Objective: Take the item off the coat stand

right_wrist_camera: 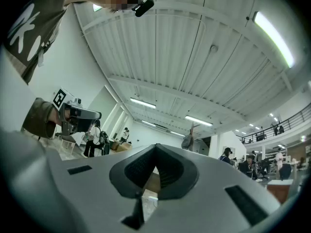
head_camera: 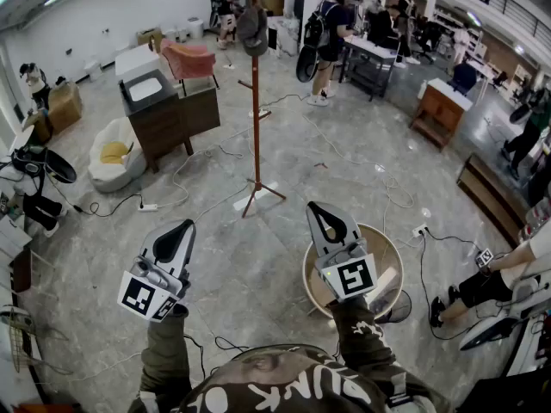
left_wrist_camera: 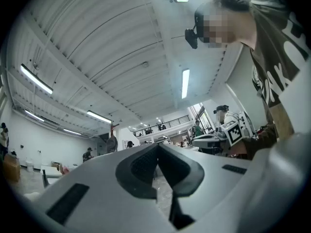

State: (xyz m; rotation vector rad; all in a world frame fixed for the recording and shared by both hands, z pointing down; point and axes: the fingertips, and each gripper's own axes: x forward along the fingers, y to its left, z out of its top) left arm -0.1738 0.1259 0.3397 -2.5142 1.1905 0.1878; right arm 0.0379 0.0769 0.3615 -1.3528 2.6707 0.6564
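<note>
While a grey hat [head_camera: 252,30] hangs near the top of a tall red-brown coat stand [head_camera: 256,127] in the middle of a large, busy workshop floor, the person stands well back from it, holding both grippers low in front of the body. Seen from the head view, the left gripper [head_camera: 182,231] and the right gripper [head_camera: 322,218] both point toward the stand, with open floor between them and its base. Each gripper's own view shows its two jaws pressed together with nothing between them: the left gripper [left_wrist_camera: 158,148] sees the hat [left_wrist_camera: 112,143] small and far off, and the right gripper [right_wrist_camera: 155,148] sees it [right_wrist_camera: 187,141] likewise distant. Judging from this, the hat is on the stand and neither gripper has hold of it, so the reach, the grasp and the lift off the peg are all left to do.
</note>
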